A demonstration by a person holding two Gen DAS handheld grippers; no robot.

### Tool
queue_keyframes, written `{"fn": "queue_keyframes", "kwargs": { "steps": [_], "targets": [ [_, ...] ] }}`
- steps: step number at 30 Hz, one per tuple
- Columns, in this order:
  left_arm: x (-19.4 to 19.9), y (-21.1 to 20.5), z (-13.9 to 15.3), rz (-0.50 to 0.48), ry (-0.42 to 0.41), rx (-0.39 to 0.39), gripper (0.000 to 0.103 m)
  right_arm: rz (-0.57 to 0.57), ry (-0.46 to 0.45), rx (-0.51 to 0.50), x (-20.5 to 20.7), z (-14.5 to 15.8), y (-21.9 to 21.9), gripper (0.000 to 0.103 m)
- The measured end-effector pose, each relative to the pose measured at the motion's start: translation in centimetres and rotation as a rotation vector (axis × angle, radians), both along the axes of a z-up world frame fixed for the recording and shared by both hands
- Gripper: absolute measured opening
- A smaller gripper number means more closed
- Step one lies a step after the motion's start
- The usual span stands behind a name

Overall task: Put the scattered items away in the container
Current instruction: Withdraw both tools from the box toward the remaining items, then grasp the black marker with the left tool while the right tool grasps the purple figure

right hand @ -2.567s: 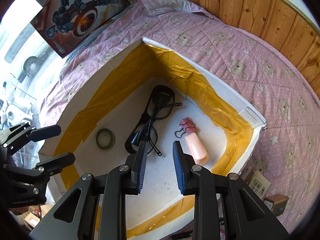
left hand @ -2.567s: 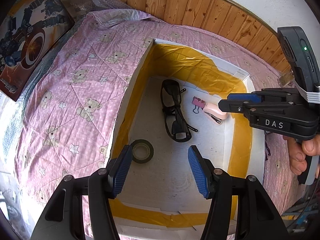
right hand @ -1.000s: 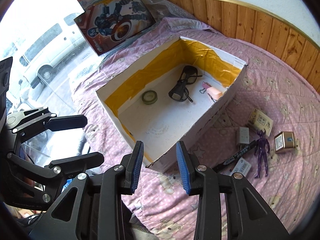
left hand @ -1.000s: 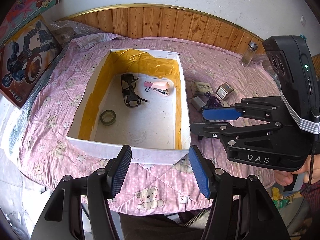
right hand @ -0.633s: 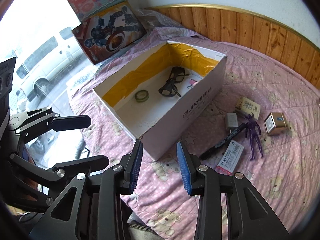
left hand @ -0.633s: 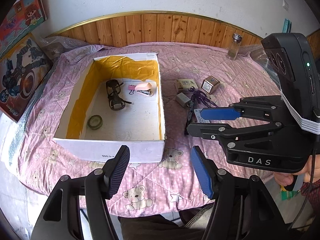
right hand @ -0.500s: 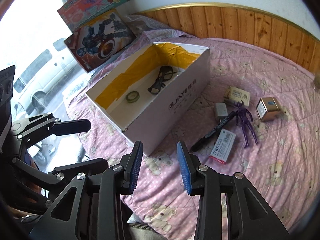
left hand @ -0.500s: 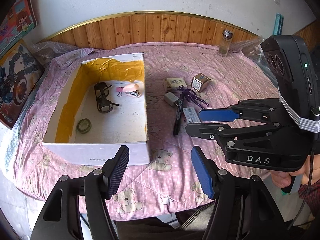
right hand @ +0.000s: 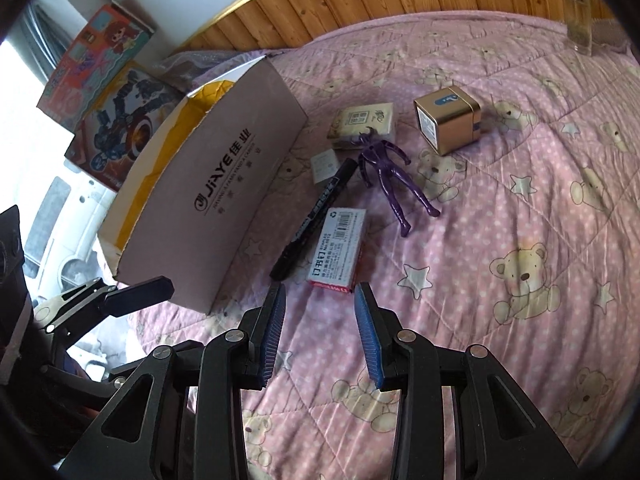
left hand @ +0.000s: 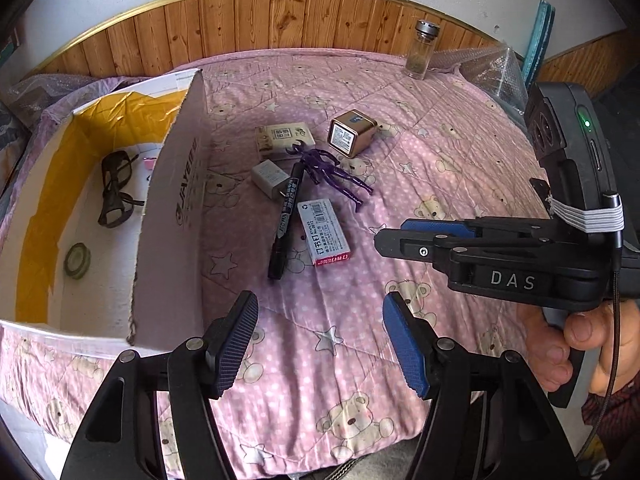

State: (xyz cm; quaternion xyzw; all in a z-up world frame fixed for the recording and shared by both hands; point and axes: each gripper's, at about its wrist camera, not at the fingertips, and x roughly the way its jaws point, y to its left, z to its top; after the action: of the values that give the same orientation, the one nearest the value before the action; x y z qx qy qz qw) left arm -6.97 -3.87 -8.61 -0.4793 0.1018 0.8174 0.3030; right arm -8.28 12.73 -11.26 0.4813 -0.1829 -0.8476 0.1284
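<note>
Both cameras have swung off the box interior and out over the bed: a couple of seconds back they looked straight down at the glasses and tape roll, now the loose pile fills the view, so this reads as the turn from one drop-off to the next pickup. The left hand-held gripper (left hand: pixel 320 338) hangs with its blue pads spread wide and nothing between them; the right hand-held gripper (right hand: pixel 320 334) has parted its fingers further than they were a moment ago, also empty, and it lines up just short of the staples box (right hand: pixel 338 248). That box lies beside the black marker (right hand: pixel 316 220), with the purple figure (right hand: pixel 394 178), the white charger (right hand: pixel 325 166), the tissue pack (right hand: pixel 362 122) and the gold tin (right hand: pixel 448 120) grouped beyond it on the pink bear quilt (right hand: pixel 520 220). The white carton (left hand: pixel 172 216) sits to the left of the pile, and inside it I can see black glasses (left hand: pixel 114 188), a tape roll (left hand: pixel 77 260) and a sliver of something pink at the wall. A glass jar (left hand: pixel 422 50) stands well apart near the wooden panelling. My call: roughly a third tidied, six loose items left, and the staples box looks the likeliest next grab, flat and easy to pinch across its narrow sides
</note>
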Motion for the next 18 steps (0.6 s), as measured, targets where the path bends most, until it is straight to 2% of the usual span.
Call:
{"fn": "queue_keyframes", "kwargs": {
  "steps": [5,9,14,18],
  "targets": [
    [-2.7,0.9,-2.4,0.044,-0.026,-0.022,0.066,-0.008,-0.007,0.047,-3.0,-1.1,0.5,0.038],
    [-5.0,1.6,-3.9,0.073,-0.052,-0.001,0.066,-0.010,0.000,0.101,-5.9,-1.0,2.1,0.041],
    [-7.9,2.6,-6.2,0.149,-0.072,-0.013,0.066,0.059,-0.023,0.183,-9.5,-2.4,2.4,0.041],
    [-9.4,3.3,-8.0,0.153,-0.106,-0.014,0.066,0.138,-0.051,0.254,-11.3,-4.3,1.6,0.041]
  ]
}}
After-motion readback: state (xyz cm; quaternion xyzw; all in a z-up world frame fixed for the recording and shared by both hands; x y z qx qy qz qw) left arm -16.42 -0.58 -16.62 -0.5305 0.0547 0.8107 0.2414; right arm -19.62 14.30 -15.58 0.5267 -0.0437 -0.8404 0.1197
